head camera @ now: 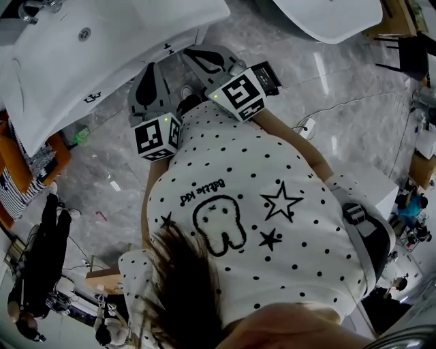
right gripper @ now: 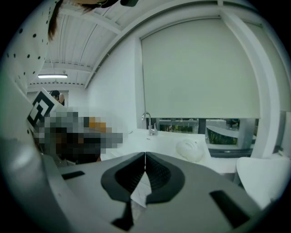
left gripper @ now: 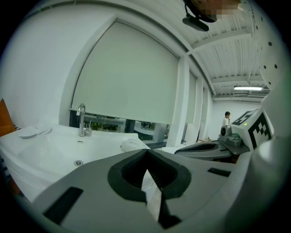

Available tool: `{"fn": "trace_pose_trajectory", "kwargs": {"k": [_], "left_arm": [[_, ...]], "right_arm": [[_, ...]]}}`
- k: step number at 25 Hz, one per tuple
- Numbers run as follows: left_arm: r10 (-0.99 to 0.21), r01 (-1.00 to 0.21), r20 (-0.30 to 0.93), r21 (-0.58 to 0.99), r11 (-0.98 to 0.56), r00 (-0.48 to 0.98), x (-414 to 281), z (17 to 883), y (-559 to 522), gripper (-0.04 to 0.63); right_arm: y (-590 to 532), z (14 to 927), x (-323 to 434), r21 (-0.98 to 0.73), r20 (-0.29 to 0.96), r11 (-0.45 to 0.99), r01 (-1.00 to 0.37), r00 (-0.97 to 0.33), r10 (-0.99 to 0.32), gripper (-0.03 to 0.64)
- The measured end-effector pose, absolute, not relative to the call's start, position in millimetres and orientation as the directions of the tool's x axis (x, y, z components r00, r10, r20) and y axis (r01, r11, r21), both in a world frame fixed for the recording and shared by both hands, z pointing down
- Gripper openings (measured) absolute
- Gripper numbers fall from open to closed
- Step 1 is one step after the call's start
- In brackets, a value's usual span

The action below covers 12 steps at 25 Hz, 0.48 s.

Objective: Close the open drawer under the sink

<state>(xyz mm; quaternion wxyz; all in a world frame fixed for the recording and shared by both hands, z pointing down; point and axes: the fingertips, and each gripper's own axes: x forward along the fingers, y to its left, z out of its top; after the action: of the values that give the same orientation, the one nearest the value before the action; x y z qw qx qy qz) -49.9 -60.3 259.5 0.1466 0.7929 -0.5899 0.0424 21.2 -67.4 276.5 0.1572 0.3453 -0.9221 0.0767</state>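
The white sink point(head camera: 102, 54) fills the head view's upper left, with its drain point(head camera: 84, 33) showing. Along its front edge runs a white cabinet front point(head camera: 129, 75) with two small dark handles; I cannot tell how far the drawer stands out. My left gripper point(head camera: 151, 76) and right gripper point(head camera: 204, 58) are side by side just in front of that edge, both pointing at it. Both are shut with nothing between the jaws. From the left gripper point(left gripper: 148, 151) I see the basin point(left gripper: 50, 150) and chrome faucet point(left gripper: 82, 120). The right gripper point(right gripper: 145, 155) shows the same faucet point(right gripper: 148, 123).
A white rounded lump point(right gripper: 191, 149) lies on the counter right of the faucet. A second white basin point(head camera: 334, 17) sits at the upper right, with a dark chair point(head camera: 409, 54) beyond it. A cable and plug point(head camera: 306, 126) lie on the marble floor. An orange item point(head camera: 48, 160) stands at the left.
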Motion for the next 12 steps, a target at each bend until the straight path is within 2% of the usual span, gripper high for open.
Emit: {"fn": "trace_pose_trajectory", "kwargs": {"k": [12], "left_arm": [[-0.928, -0.953, 0.232, 0.156, -0.261, 0.292, -56.4, 265.1, -62.0, 0.005]], "right_arm": [[-73.1, 291.7, 15.1, -0.040, 0.360, 0.744, -0.666, -0.705, -0.611, 0.015]]}}
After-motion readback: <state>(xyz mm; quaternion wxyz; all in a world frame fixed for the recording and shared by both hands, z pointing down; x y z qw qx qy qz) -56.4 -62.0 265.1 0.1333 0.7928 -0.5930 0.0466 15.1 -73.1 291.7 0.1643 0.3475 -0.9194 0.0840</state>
